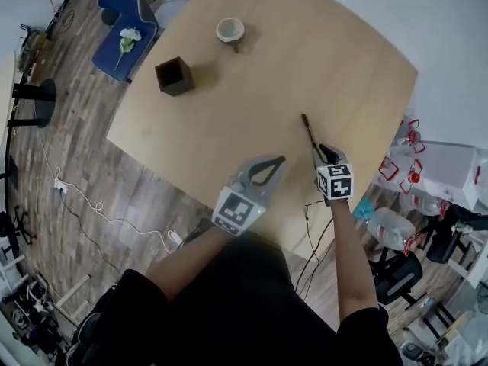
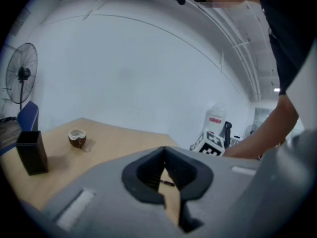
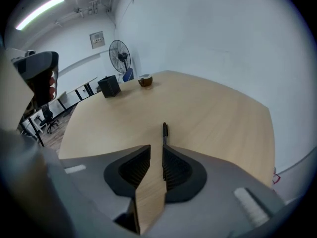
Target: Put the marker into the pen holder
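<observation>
Marker (image 1: 309, 134) lies on tabletop (image 1: 320, 59), long axis in line with right gripper (image 1: 326, 155), near end at its slightly parted fingers; left gripper (image 1: 278, 161) closed, empty; pen holder (image 1: 174, 75) well apart.

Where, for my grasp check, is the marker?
Head view: the marker lies on the table's right side, one end at the right gripper's tips, far from the pen holder.

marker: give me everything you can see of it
The marker is a thin, dark stick, apparently plastic, with a slightly thicker far end. It lies flat on the table, near its right edge, pointing away from the person. Its near end sits between the right gripper's narrowly parted jaws, against one of them, not clearly clamped. Nothing else touches it.
</observation>
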Motion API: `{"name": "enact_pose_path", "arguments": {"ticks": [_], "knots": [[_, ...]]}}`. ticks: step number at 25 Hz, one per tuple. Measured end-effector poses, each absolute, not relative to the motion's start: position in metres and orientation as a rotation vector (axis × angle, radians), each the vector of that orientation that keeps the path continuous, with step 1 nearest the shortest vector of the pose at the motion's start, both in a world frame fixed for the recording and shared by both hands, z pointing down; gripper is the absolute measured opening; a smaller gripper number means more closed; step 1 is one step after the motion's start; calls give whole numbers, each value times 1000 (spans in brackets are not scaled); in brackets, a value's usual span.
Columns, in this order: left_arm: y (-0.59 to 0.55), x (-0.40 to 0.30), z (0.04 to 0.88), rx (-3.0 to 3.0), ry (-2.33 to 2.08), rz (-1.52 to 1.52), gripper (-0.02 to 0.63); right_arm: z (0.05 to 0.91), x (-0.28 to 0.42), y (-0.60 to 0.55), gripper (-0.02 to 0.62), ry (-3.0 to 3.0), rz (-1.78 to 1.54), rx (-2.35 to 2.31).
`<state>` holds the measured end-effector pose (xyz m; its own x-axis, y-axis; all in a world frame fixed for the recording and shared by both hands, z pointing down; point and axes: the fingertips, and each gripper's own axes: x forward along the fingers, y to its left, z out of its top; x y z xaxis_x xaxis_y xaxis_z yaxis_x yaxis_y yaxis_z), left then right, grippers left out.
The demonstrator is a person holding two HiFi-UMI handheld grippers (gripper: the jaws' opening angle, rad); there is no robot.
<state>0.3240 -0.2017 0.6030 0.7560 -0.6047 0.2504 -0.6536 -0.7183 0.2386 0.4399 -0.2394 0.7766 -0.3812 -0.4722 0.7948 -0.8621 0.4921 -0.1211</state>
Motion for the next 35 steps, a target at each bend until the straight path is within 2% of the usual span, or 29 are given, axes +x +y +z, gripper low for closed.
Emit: {"name": "enact_pose_path", "arguments": {"ticks": [12, 16, 23, 29, 35], "knots": [[-216, 282, 622, 2592, -998, 189, 2, 844, 420, -289, 94, -1912, 675, 953], [-222, 263, 621, 2585, -1020, 140, 2, 855, 417, -288, 50, -1853, 667, 912], [-228, 245, 635, 2588, -962, 159, 2, 858, 415, -290, 44, -1864, 678, 964], [-230, 217, 628, 2583, -959, 133, 2, 838, 409, -286, 44, -1880, 696, 1062], [-224, 192, 595, 2593, -1029, 52, 2, 763, 381, -259, 44, -2020, 712, 1205]]}}
